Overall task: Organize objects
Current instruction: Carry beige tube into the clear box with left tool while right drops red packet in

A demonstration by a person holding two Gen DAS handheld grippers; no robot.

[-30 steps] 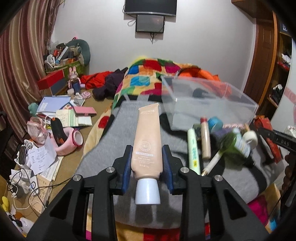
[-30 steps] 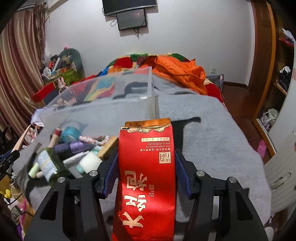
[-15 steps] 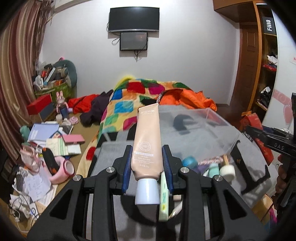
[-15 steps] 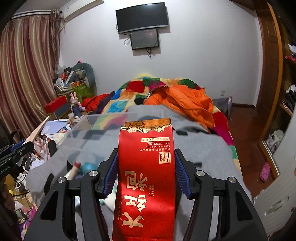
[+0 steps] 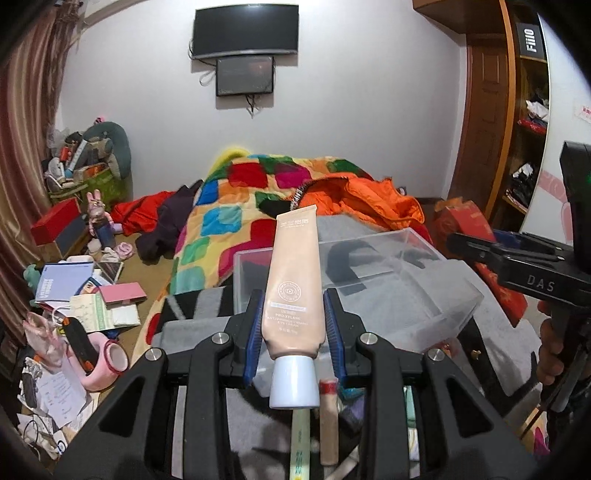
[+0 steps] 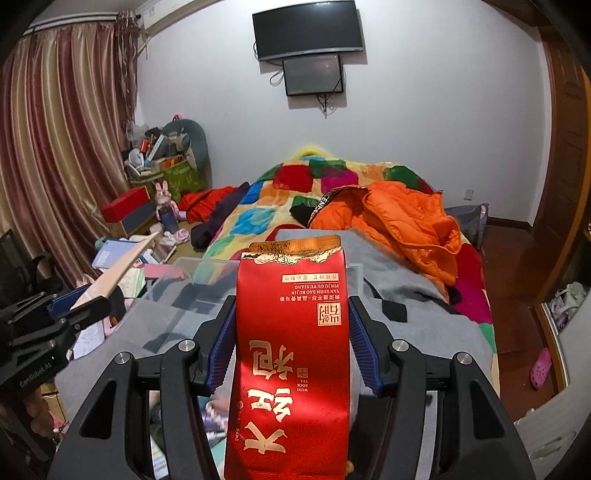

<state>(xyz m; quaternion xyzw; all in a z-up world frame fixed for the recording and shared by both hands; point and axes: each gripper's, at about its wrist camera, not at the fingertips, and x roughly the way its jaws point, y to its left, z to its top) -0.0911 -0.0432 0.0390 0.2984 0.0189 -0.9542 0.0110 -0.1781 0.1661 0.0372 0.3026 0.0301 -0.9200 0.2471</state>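
Observation:
My left gripper [image 5: 294,325] is shut on a beige cream tube [image 5: 293,280] with a white cap, held above the near edge of a clear plastic bin [image 5: 424,280] on the grey blanket. My right gripper [image 6: 291,339] is shut on a red tea packet [image 6: 291,354] with gold lettering, held above the same bin [image 6: 184,291]. Several small bottles and tubes [image 5: 328,421] lie on the blanket below my left gripper. The right gripper shows at the right of the left wrist view [image 5: 524,269]; the left gripper shows at the left of the right wrist view [image 6: 55,317].
A patchwork quilt [image 5: 236,206] and an orange jacket [image 6: 406,225] cover the far bed. Papers, a pink object [image 5: 107,365] and boxes clutter the floor at left. A wooden shelf [image 5: 524,110] stands at right. A TV [image 6: 308,31] hangs on the wall.
Both grippers have risen and tilted up with their objects still held. The bin now sits lower and nearer in both views, and the loose bottles have dropped to the bottom edge.

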